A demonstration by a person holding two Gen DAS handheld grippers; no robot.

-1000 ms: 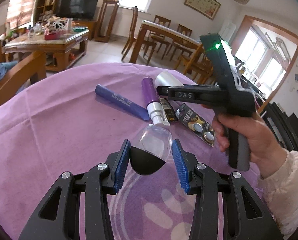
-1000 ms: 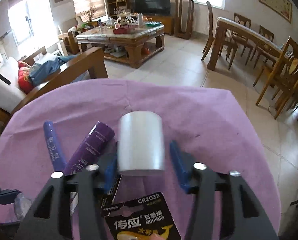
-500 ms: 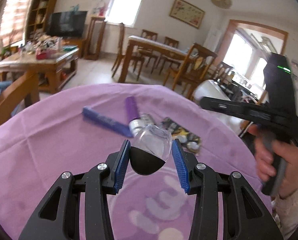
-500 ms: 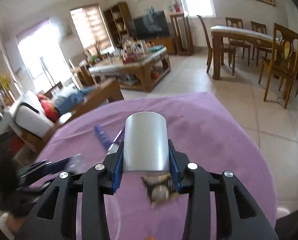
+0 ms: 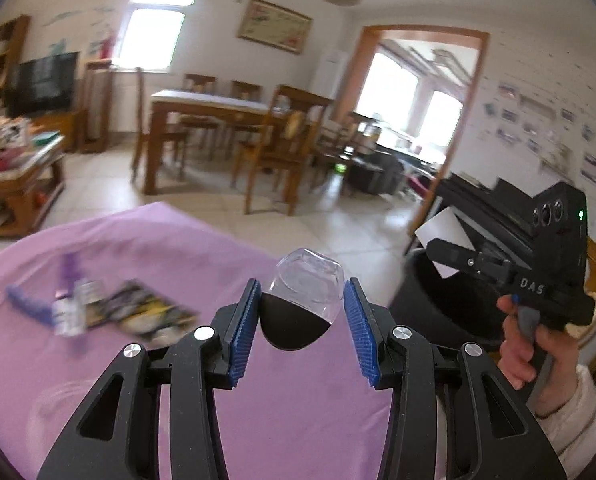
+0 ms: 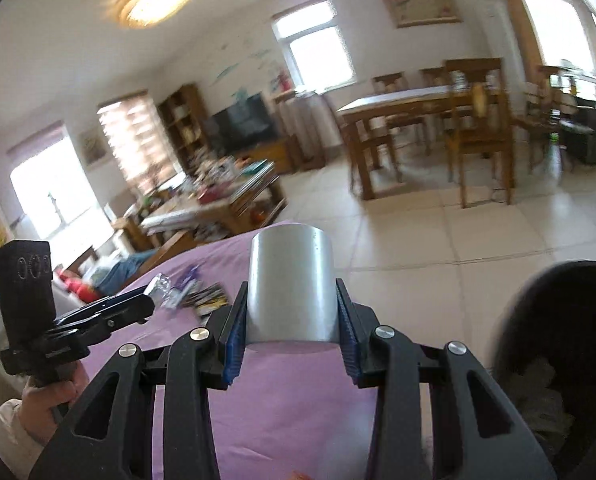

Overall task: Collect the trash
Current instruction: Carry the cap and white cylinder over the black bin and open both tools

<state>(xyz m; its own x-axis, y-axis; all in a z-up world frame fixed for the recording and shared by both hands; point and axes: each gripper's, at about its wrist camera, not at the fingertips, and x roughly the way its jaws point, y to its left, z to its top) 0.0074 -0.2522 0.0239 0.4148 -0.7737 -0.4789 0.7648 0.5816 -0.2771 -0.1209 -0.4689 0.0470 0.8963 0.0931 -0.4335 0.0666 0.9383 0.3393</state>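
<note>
Purple cloth-covered table (image 5: pixel 298 420) now behind both loads. Right gripper (image 6: pixel 289 336), clamped on white plastic cylinder cup (image 6: pixel 290 288), swung off table toward black bin (image 6: pixel 558 360). Left gripper (image 5: pixel 302 328), pinching clear plastic dome with black base (image 5: pixel 302 308), trails. Purple tubes (image 5: pixel 64 300), battery card (image 5: pixel 146 312) remain. Drop likely next.

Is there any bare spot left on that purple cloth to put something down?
Yes. The cloth is bare from the trash pile across to the edge beside the black bin. The far left is crowded: a purple tube and packets lie bunched together.
</note>
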